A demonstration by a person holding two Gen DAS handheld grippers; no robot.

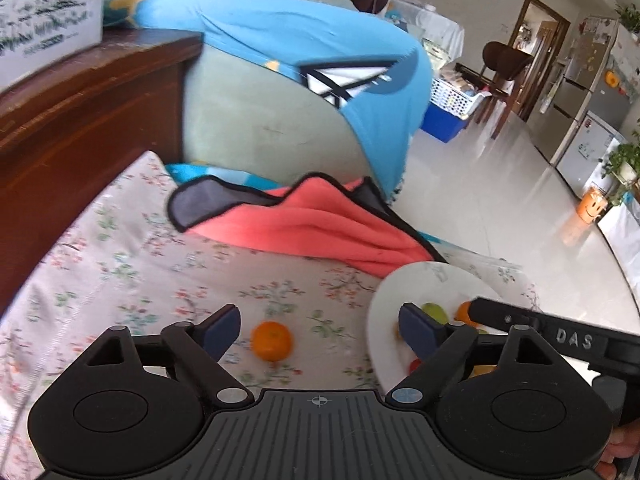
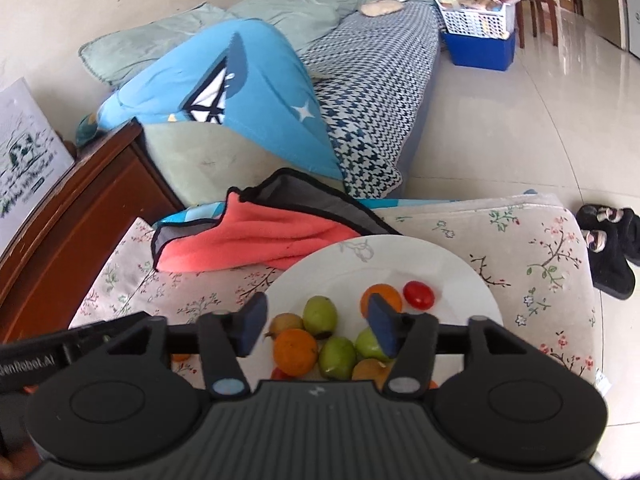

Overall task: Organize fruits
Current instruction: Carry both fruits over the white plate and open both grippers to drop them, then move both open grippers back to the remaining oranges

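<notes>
An orange mandarin (image 1: 272, 340) lies on the floral cushion (image 1: 160, 280), left of a white plate (image 1: 384, 312). My left gripper (image 1: 320, 330) is open and empty above the cushion, the mandarin between its blue pads, not touched. In the right wrist view the plate (image 2: 400, 256) holds several fruits: green ones (image 2: 319, 316), oranges (image 2: 295, 352) and a red tomato (image 2: 418, 294). My right gripper (image 2: 318, 326) is open and empty, hovering over the fruit pile. Part of the right gripper's body (image 1: 560, 336) shows in the left wrist view over the plate.
A coral and grey cloth (image 2: 256, 236) lies behind the plate on the cushion. A wooden cabinet (image 1: 80, 120) stands at the left. A sofa with blue fabric (image 2: 248, 80) is behind. Black slippers (image 2: 612, 248) lie on the tiled floor at right.
</notes>
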